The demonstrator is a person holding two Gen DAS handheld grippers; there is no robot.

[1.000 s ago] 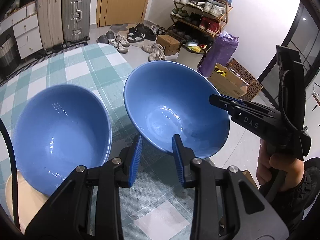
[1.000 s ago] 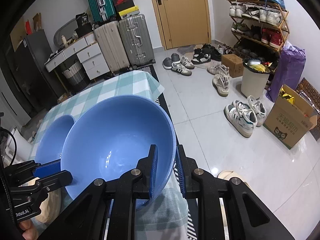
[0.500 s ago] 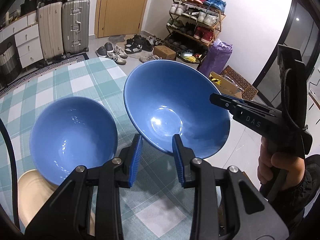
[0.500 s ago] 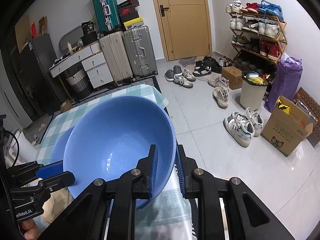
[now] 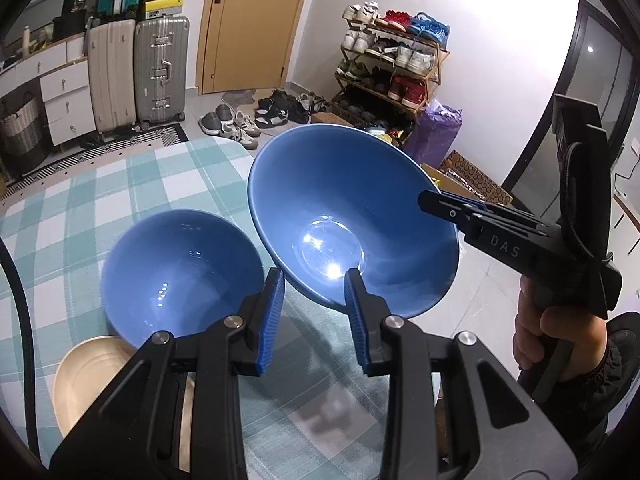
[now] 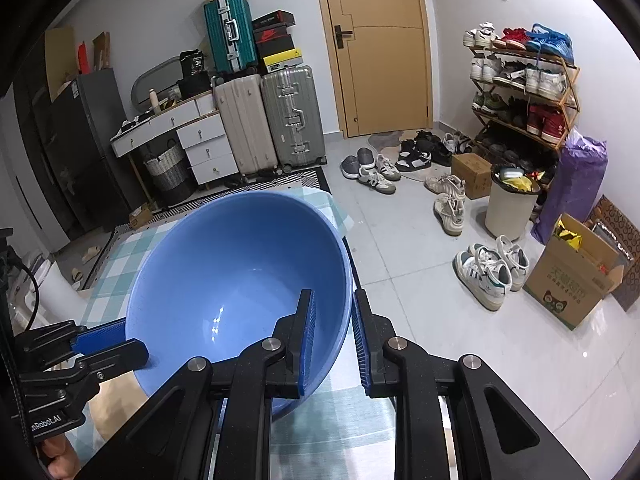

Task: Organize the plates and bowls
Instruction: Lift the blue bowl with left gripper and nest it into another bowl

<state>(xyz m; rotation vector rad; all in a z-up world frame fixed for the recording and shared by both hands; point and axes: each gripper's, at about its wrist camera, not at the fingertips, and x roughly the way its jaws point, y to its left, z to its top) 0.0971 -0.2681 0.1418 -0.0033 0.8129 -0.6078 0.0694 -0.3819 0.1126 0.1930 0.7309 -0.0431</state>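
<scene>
One blue bowl is being gripped by the right gripper; the left gripper, narrow, is holding nothing; the second bowl is waiting on the beige plate.

Home entryway, lived-in.
Shoe rack at 2 o'clock; suitcases, wooden door at 12; checked tablecloth.

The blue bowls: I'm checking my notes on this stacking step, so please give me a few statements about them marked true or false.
1. The right gripper is clamped on the rim of the large blue bowl. True.
2. The left gripper holds the smaller blue bowl. False: nothing is between its jaws.
3. The smaller blue bowl sits partly on a beige plate. True.
4. The tablecloth is plain red. False: it is checked green and white.
</scene>
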